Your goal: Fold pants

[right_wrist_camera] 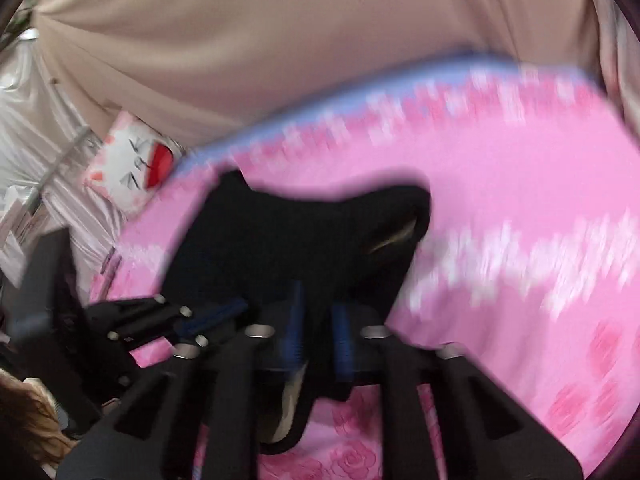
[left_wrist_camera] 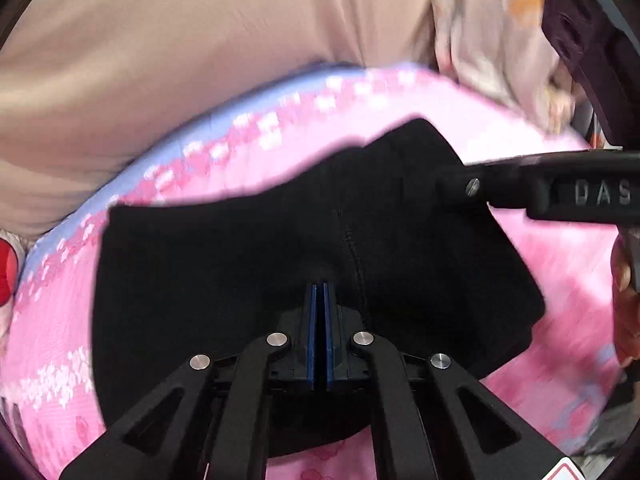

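Black pants [left_wrist_camera: 248, 256] lie bunched on a pink flowered bedspread [left_wrist_camera: 360, 104]. My left gripper [left_wrist_camera: 319, 290] has its blue pads pressed together over the near edge of the pants, with cloth bulging around them. My right gripper shows in the left wrist view [left_wrist_camera: 452, 184] reaching onto the pants' far right corner. In the blurred right wrist view, the right gripper [right_wrist_camera: 318, 312] has black pants cloth [right_wrist_camera: 300, 236] between its blue pads [right_wrist_camera: 296, 328], and the left gripper [right_wrist_camera: 224, 312] sits close at its left.
A beige curtain [left_wrist_camera: 160, 60] hangs behind the bed. A white cat-face cushion [right_wrist_camera: 132, 160] with a red patch lies past the bed's left edge. Crumpled pale cloth [left_wrist_camera: 488, 40] sits at the far right. The bedspread has a lilac border [right_wrist_camera: 360, 96].
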The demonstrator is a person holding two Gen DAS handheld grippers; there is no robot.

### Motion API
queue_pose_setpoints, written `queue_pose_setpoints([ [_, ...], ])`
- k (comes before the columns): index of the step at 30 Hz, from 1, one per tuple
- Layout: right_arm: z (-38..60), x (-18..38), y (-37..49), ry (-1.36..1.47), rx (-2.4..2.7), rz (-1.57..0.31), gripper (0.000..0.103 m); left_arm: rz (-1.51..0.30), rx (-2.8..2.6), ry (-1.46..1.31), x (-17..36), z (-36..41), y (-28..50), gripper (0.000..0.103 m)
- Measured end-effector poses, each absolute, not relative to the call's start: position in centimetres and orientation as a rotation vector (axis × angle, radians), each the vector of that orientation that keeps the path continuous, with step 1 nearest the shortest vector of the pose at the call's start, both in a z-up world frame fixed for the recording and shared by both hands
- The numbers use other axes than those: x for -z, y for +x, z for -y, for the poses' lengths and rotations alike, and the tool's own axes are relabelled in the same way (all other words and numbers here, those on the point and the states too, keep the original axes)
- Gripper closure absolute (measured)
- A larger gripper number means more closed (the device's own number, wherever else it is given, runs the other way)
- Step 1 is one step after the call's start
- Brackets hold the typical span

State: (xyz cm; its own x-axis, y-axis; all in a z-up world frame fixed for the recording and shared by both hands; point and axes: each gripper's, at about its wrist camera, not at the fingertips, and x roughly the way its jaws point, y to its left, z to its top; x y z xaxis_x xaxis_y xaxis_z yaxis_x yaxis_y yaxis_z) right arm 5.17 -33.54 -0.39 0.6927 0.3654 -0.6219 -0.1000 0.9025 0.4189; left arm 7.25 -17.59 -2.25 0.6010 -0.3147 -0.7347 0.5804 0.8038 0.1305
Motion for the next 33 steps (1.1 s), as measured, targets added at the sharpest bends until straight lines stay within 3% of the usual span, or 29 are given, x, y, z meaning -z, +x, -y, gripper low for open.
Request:
queue_pose_setpoints([
  [3,33.2,-5.0,4.7,0.275,-0.283,-0.633,0.095,-0.653,0.541,0.313,-2.1,16.9,7.4,0.098],
  [5,33.6,-5.6,5.6,0.229,-0.261,-0.610,0.095,-0.637,0.517,0.315,-2.0,17.3,8.3,0.097],
  [7,34.4,-2.6,7.8,0.238,-0.250,-0.693,0.094,-0.706,0.473,0.359,1.1,18.1,10.3,0.095],
  [9,35.9,3.8,10.6,0.312,-0.190,-0.887,0.080,-0.861,0.432,0.368,5.3,18.1,12.5,0.092],
  [10,36.5,5.9,10.8,0.349,-0.165,-0.922,0.078,-0.840,0.449,0.343,5.4,17.5,12.2,0.092],
  [11,37.3,6.2,9.9,0.418,-0.180,-0.864,0.072,-0.822,0.450,0.339,5.0,17.1,11.8,0.078],
  [12,37.8,6.0,9.1,0.454,-0.176,-0.850,0.058,-0.817,0.439,0.343,4.5,16.7,11.5,0.038],
  [13,38.0,5.6,8.5,0.471,-0.164,-0.843,0.055,-0.796,0.425,0.331,3.5,15.8,11.2,0.022],
  [14,38.2,5.0,7.6,0.477,-0.156,-0.814,0.054,-0.764,0.423,0.310,2.5,14.9,10.9,0.016],
  [18,37.6,4.5,4.8,0.505,-0.160,-0.795,0.053,-0.755,0.362,0.271,0.7,11.2,11.5,0.016],
  [20,36.5,5.0,3.5,0.525,-0.159,-0.793,0.041,-0.805,0.349,0.254,1.6,9.9,12.3,0.016],
  [22,35.0,5.1,3.1,0.527,-0.154,-0.784,0.041,-0.894,0.336,0.237,4.0,8.5,13.3,0.021],
  [23,34.2,5.3,2.7,0.512,-0.148,-0.780,0.043,-0.898,0.332,0.244,4.6,8.1,13.3,0.033],
  [24,33.5,5.4,2.5,0.488,-0.140,-0.781,0.059,-0.864,0.307,0.280,5.1,8.2,12.9,0.042],
  [25,32.8,5.8,2.6,0.461,-0.127,-0.797,0.064,-0.840,0.297,0.303,5.0,8.3,12.5,0.049],
  [26,32.3,6.1,2.6,0.436,-0.093,-0.811,0.070,-0.828,0.295,0.313,4.8,8.4,12.2,0.076],
  [27,32.2,6.0,2.4,0.435,-0.082,-0.807,0.080,-0.821,0.305,0.307,4.1,8.4,11.8,0.092],
  [29,32.5,4.8,1.0,0.478,-0.101,-0.772,0.085,-0.818,0.340,0.247,2.5,7.1,11.4,0.094],
  [31,32.6,3.8,-0.3,0.477,-0.103,-0.743,0.086,-0.845,0.352,0.189,1.8,5.5,11.5,0.078],
  [32,32.8,4.4,-0.4,0.463,-0.078,-0.759,0.084,-0.856,0.336,0.187,2.2,4.9,11.8,0.046],
  [33,33.2,5.7,-0.2,0.454,-0.047,-0.800,0.076,-0.861,0.301,0.197,2.7,4.3,12.1,0.027],
])
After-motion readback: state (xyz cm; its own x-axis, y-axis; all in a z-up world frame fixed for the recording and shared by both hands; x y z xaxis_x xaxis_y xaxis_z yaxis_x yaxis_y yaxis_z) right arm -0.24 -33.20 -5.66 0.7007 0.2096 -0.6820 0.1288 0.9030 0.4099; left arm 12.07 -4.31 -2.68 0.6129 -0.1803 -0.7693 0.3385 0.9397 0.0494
